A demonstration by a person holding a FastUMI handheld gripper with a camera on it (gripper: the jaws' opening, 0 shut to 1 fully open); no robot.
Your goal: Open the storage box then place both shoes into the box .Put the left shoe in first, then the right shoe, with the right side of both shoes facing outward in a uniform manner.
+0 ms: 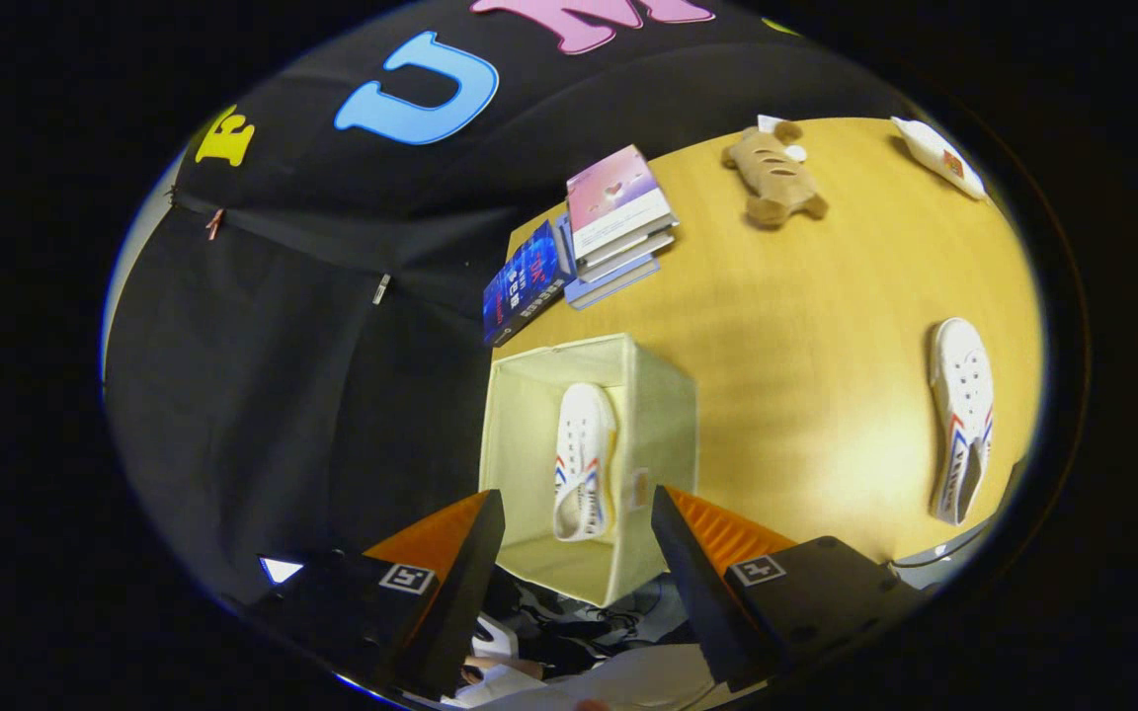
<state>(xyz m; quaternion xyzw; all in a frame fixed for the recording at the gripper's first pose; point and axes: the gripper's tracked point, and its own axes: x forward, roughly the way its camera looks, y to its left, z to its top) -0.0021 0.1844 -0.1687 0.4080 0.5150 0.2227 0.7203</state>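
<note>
1. a white canvas shoe (581, 459) with red and blue stripes lay inside the open cream fabric box (663, 415), its long axis running away from the fingers.
2. the second shoe (962, 415) lay well apart on the wooden table (806, 326), roughly parallel.
3. the gripper (577, 518) hung spread wide above the box, its orange-and-black fingers (460, 538) holding and touching nothing.
4. books (609, 232) and a plush toy (774, 178) lay beyond.

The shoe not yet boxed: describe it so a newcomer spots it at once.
Start at the wooden table. From the open storage box just ahead of the open, empty gripper, look across the bare tabletop. The loose shoe lies there alone, unlike the shoe in the box.
</note>
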